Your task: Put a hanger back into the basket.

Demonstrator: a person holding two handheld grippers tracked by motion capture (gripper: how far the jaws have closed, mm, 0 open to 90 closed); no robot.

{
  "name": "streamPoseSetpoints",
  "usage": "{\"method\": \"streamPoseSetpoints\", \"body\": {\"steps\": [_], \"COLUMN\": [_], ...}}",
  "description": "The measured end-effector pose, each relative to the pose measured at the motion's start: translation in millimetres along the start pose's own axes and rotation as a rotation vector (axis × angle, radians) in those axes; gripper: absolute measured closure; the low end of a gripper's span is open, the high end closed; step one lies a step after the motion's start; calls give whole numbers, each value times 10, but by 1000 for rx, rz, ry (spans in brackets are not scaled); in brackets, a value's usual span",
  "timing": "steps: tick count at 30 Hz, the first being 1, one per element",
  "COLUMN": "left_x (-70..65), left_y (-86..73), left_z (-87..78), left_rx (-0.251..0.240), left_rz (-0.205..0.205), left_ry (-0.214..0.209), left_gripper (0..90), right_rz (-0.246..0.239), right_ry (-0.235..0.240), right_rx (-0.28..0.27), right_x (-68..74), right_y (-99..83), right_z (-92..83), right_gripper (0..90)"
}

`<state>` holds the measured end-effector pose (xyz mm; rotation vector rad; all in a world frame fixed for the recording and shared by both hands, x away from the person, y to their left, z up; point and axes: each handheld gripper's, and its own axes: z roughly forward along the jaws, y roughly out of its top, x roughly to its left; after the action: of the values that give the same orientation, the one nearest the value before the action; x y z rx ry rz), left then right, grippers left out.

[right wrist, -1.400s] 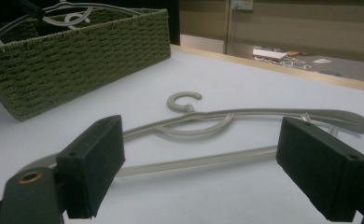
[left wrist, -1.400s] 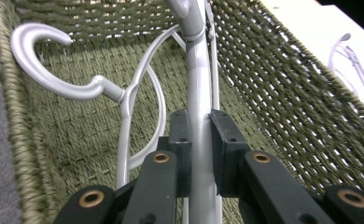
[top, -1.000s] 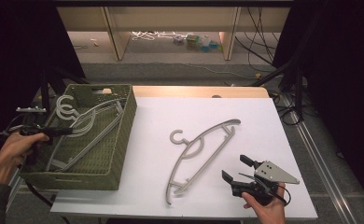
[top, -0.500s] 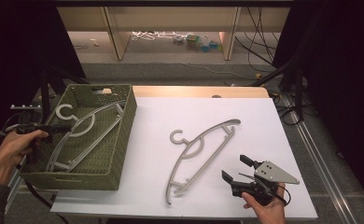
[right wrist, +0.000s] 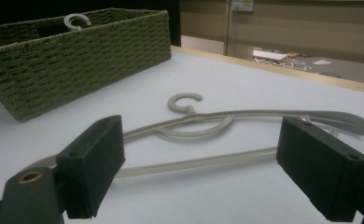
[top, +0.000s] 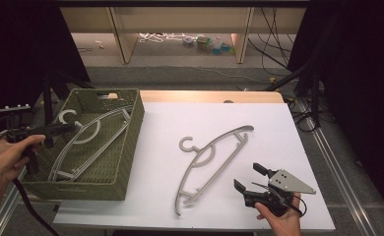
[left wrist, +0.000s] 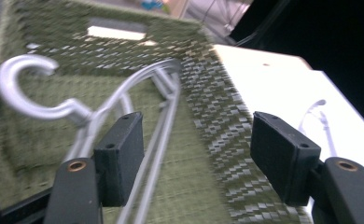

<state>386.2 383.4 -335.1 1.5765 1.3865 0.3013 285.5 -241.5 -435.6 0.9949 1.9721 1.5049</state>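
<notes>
Two grey hangers in play. One hanger (top: pixel 84 140) lies inside the green woven basket (top: pixel 126 147), slanting from the near-left corner up toward the far wall, its hook (left wrist: pixel 26 88) curled at the far-left end and rising about level with the rim; in the left gripper view it sits just beyond the jaws, not between the pads. Left gripper (top: pixel 64 129) hangs over the basket's left rim, jaws well apart and holding nothing; they have just been opening, with no thing between them. Left hand (top: pixel 5 160) grips its handle outside the basket wall, cable trailing down off the worktop edge. Second hanger (top: pixel 212 162) lies flat on the white worktop (top: pixel 170 206), right of the basket and clear of it, hook pointing toward the basket, long bar running to the near edge. Right gripper (top: pixel 249 178) sits low at the near-right of the worktop, just beside that hanger's lower end, jaws spread wide, nothing clamped; the right gripper view shows the hanger lying across the gap ahead of the pads, untouched. Right hand (top: pixel 278 216) holds it from below. Basket occupies the worktop's left end.
</notes>
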Motion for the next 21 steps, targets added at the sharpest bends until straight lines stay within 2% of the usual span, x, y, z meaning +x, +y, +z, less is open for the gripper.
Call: {"method": "streamPoseSetpoints", "body": {"steps": [1,3,4,5,7,10,16,21], "left_x": [-60,-196,-269,-342,-506,-689,-1050,-1292], "left_y": [-1,-9,-14,-24,-52,-104,-265,-372], "left_z": [-23,-65,-89,-106,-137,-148,-69,19], "left_rx": [-10,-31,-43,-53,-70,-86,-74,-66], "left_rz": [13,33,41,50,67,70,111,161], "left_ry": [-5,-20,-23,-35,-52,-77,-139,-153], "left_gripper": [338,331,330,329,317,286,250,219], "right_rz": [9,0,-3,0,-2,0,-3,-2], "right_ry": [12,-2,-3,-2,-5,-4,0,-5], "right_rx": [-16,-1,25,-2,-6,-5,-4,-5], "right_x": [4,-5,-8,-6,-3,-3,1,-2], "right_y": [-5,2,9,2,3,2,3,4], "right_z": [14,-6,-27,-7,-6,-6,-5,-7], "right_gripper": [160,160,160,160,160,160,160,160]}}
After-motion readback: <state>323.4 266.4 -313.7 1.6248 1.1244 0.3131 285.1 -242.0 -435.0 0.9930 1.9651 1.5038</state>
